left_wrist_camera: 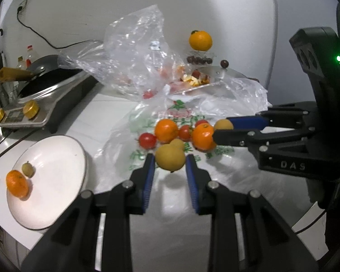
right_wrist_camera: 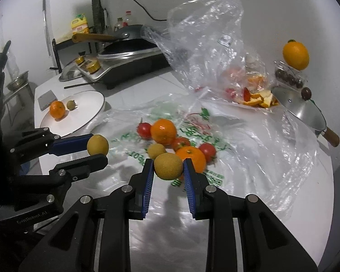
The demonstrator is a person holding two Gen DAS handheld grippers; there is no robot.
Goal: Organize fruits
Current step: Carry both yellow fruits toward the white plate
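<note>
Yellow fruit (left_wrist_camera: 170,160) in left tool (left_wrist_camera: 170,165); another (right_wrist_camera: 168,166) in right tool (right_wrist_camera: 168,170), above bag (right_wrist_camera: 249,136).

The left gripper (left_wrist_camera: 170,166) squeezes a yellow fruit (left_wrist_camera: 170,160). The right gripper (left_wrist_camera: 224,129) squeezes another fruit (left_wrist_camera: 223,124).

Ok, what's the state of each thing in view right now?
Left gripper: shut on a yellow fruit, lifted.
Right gripper: shut on a second yellow fruit, lifted.
Plate: holds one orange and one small green fruit.
Printed bag: flat, oranges and tomatoes on it.
Clear bag: open, crumpled.
</note>
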